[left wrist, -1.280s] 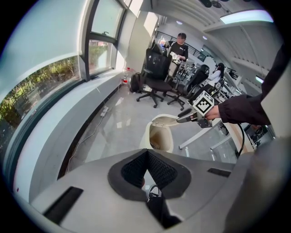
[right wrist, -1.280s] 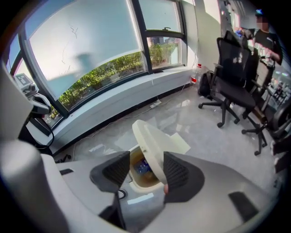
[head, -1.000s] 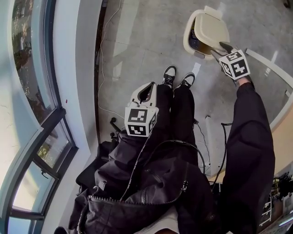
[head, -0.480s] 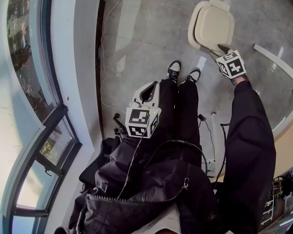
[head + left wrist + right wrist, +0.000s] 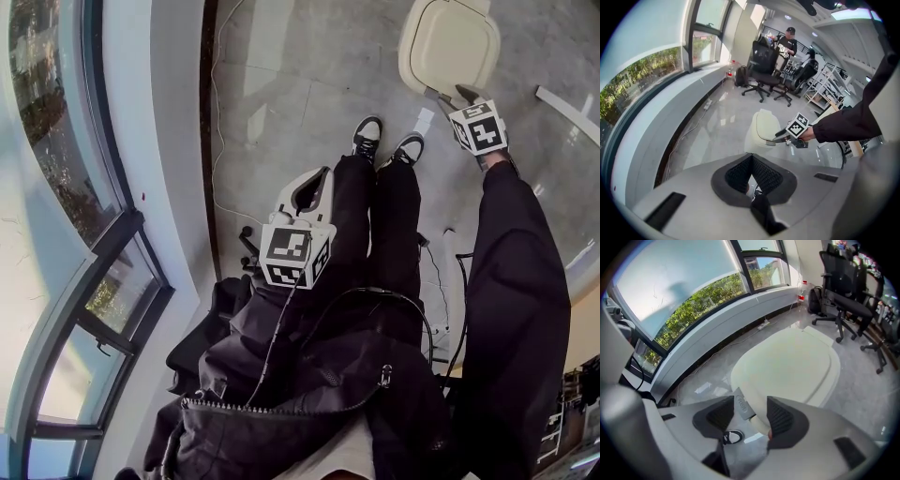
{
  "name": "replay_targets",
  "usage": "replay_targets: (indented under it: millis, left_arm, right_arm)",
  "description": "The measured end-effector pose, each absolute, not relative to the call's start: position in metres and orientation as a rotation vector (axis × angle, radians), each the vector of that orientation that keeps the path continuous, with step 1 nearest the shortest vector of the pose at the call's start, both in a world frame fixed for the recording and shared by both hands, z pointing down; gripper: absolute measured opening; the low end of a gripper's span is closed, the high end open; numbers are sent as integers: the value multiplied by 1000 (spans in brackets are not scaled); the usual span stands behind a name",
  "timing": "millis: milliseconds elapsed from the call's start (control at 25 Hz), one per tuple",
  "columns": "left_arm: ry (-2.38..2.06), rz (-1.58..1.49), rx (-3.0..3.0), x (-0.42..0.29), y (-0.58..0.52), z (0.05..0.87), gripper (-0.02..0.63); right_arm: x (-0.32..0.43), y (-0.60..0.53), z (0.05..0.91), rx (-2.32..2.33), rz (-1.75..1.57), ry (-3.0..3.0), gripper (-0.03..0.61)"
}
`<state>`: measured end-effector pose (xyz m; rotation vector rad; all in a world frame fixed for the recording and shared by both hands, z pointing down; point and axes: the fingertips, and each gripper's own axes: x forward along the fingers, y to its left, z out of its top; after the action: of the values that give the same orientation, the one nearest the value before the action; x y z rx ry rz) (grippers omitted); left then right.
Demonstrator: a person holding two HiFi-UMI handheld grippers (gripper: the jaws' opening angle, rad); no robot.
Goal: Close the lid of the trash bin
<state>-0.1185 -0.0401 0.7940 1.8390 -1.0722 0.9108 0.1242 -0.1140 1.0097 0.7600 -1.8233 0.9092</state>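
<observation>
Seemingly the lid (image 5: 448, 45) lies flat on the bin (image 5: 751, 140); only letting go is left. The right gripper (image 5: 750, 409) has its fingers apart astride the lid's front edge. The left gripper (image 5: 302, 187) has its fingers together, empty.

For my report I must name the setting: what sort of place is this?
Probably an office or lab workroom: wheeled office chairs, open shelving racks and a long curved window wall.
</observation>
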Motion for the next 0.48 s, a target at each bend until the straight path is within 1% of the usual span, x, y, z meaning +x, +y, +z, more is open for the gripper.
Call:
replay_targets:
  millis: [240, 480]
  left_arm:
    - [-1095, 927, 1834, -123, -39, 799, 0]
    - [-1074, 905, 1847, -112, -38, 803, 0]
  right_arm:
    - [122, -114, 1020, 765, 912, -1813, 219]
    - [123, -115, 1020, 775, 920, -1814, 219]
